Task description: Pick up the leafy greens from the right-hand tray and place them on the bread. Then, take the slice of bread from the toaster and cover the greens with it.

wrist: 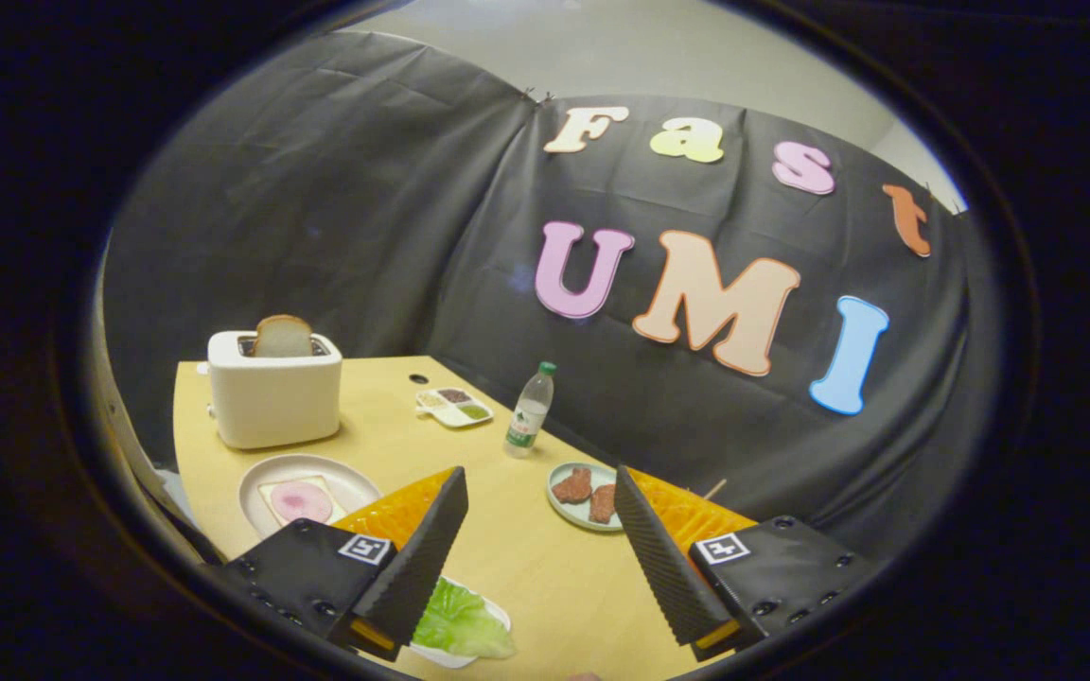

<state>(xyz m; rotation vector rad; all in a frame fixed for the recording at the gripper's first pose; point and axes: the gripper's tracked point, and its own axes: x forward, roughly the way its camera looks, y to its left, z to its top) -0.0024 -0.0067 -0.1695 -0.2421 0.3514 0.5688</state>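
- Gripper (538, 553) held above the table (545, 577), fingers spread wide, nothing between them, touching nothing.
- Leafy greens (463, 621) lying on a small white tray (493, 615) low beside the left finger, partly hidden under it.
- Pale plate (351, 482) just beyond the left finger, carrying a slice of bread (272, 492) topped with a round pink slice of ham (300, 500).
- White toaster (273, 392) farther back behind that plate, second bread slice (283, 336) standing upright out of its slot.
- Greenish plate (564, 506) just ahead of the right finger, with two brown pieces of meat (586, 490) on it.
- Clear bottle (530, 410) with a green cap upright beyond the meat plate, near the table's far edge.
- Small divided dish (453, 407) between toaster and bottle, compartments holding dark and green fillings; too small to tell more.
- Light wooden tabletop, black cloth wall (337, 227) draped behind, pale room wall above the cloth.
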